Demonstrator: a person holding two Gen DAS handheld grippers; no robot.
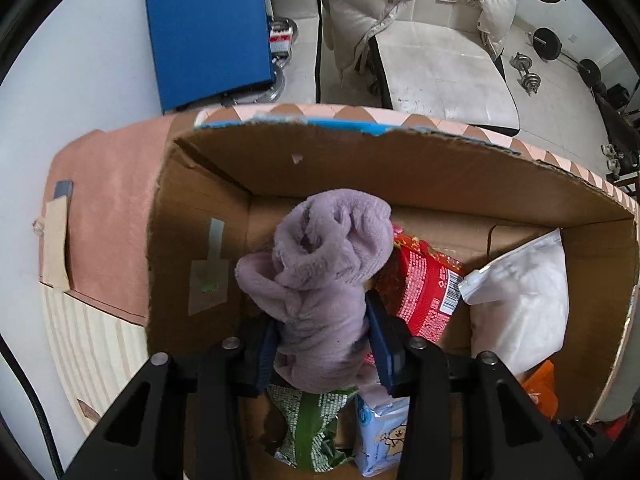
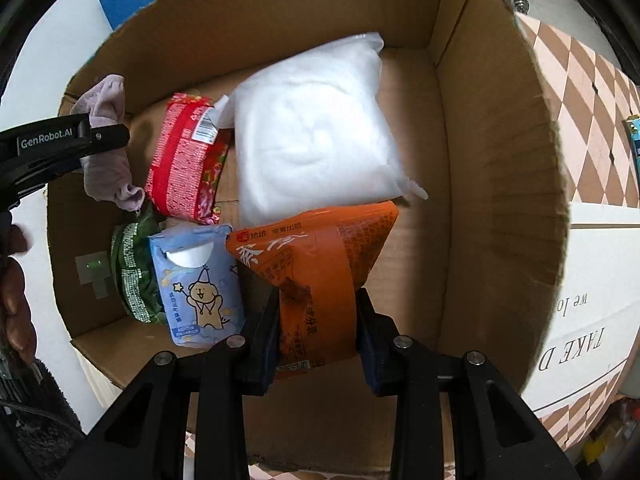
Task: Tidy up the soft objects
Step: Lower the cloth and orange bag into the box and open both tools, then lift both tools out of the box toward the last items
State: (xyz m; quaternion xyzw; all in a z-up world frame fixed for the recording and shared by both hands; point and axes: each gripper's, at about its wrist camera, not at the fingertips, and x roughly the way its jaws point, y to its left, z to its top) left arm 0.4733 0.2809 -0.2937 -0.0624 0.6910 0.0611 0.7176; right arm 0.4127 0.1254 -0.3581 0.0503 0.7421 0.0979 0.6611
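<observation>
- My left gripper has its blue pads on either side of a bunched lilac towel; the pads look pressed into the fabric, though the grip seems light, and the towel sticks out past the fingertips in a soft roll.
- From the right wrist camera I see that same gripper at the far left of the box, with the towel hanging below its black finger.
- My right gripper is clamped narrow on the near end of an orange packet, which fans out beyond the pads and is tilted, its far corner over the box floor.
- Both loads are inside the cardboard box, the towel on the left side, the orange packet near the middle front.
- Just beyond the towel lies a red snack packet, and to its right a big white padded bag fills the far middle of the floor.
- Nearer to me, a green wrapper sits beside a pale blue pack with a cartoon bear; the blue pack touches the orange packet's left edge.
- The box stands on a table with a pink and brown checked cloth.
- Far beyond the box, a blue board leans by the wall, and a cream padded coat hangs over a chair.
- A person's fingers show at the left edge of the right view.
</observation>
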